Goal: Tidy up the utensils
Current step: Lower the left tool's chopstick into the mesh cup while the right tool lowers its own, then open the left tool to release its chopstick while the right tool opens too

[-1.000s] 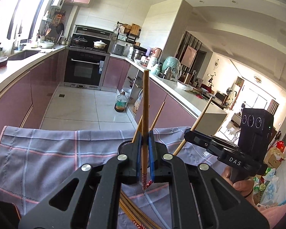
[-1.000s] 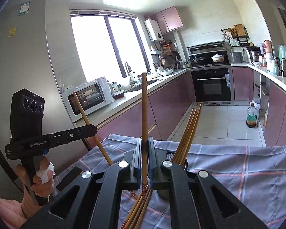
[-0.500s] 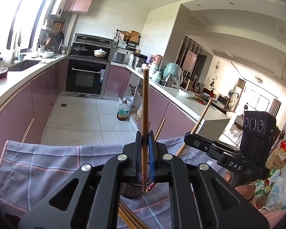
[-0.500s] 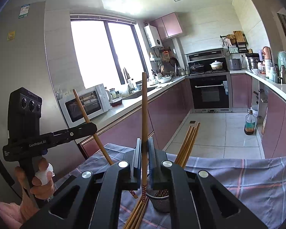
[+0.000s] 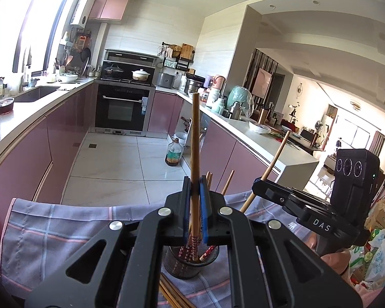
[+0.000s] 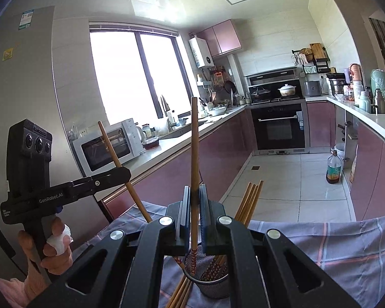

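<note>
My left gripper point(image 5: 193, 200) is shut on a wooden chopstick point(image 5: 195, 138) held upright, its patterned red end reaching into the dark mesh utensil cup point(image 5: 184, 263). My right gripper point(image 6: 193, 205) is shut on another upright chopstick point(image 6: 194, 141) whose patterned end hangs over the same cup point(image 6: 213, 279). Several chopsticks point(image 6: 251, 200) stand in the cup. More chopsticks point(image 6: 178, 295) lie on the checked cloth point(image 6: 333, 246) beside it. Each gripper shows in the other's view, the right one point(image 5: 267, 187) and the left one point(image 6: 118, 174).
The cloth point(image 5: 64, 231) covers the table edge above a tiled kitchen floor. Pink cabinets run along both sides, with an oven point(image 5: 122, 107) at the far end. A microwave point(image 6: 107, 148) stands on the left counter. An oil bottle point(image 6: 333, 166) stands on the floor.
Both grippers have risen and tilted, bringing the cup under the held chopsticks. The chopsticks' lower ends have come down over the cup's mouth, the left one reaching inside.
</note>
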Action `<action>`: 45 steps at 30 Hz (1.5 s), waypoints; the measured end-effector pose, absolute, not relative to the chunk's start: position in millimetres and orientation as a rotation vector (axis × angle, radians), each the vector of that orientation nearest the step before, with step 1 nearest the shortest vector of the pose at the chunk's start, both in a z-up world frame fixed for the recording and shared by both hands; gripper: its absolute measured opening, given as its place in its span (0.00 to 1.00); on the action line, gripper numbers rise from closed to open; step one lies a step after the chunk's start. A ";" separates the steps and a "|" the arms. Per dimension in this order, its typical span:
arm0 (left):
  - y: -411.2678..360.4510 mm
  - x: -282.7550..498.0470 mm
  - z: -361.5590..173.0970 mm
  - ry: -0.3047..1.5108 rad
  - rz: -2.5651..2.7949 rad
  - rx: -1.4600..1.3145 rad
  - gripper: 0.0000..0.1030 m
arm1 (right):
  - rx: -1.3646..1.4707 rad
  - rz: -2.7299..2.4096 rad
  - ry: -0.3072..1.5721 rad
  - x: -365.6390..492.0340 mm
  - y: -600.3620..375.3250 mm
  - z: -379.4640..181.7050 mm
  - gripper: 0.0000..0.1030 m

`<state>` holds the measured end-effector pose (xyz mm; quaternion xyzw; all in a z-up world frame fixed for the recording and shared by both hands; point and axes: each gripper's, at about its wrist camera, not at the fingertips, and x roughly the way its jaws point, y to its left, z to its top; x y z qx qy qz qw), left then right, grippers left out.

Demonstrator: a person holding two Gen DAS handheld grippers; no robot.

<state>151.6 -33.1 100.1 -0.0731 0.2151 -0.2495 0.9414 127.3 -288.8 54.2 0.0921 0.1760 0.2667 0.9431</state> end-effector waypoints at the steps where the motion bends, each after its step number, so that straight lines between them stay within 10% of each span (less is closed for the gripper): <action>1: -34.7 153.1 99.3 0.444 -0.504 -0.144 0.07 | 0.187 0.539 0.361 129.0 -288.8 53.4 0.05; 45: -73.9 233.9 24.7 0.703 -0.433 0.010 0.19 | 0.198 0.416 0.628 177.3 -286.9 -13.5 0.19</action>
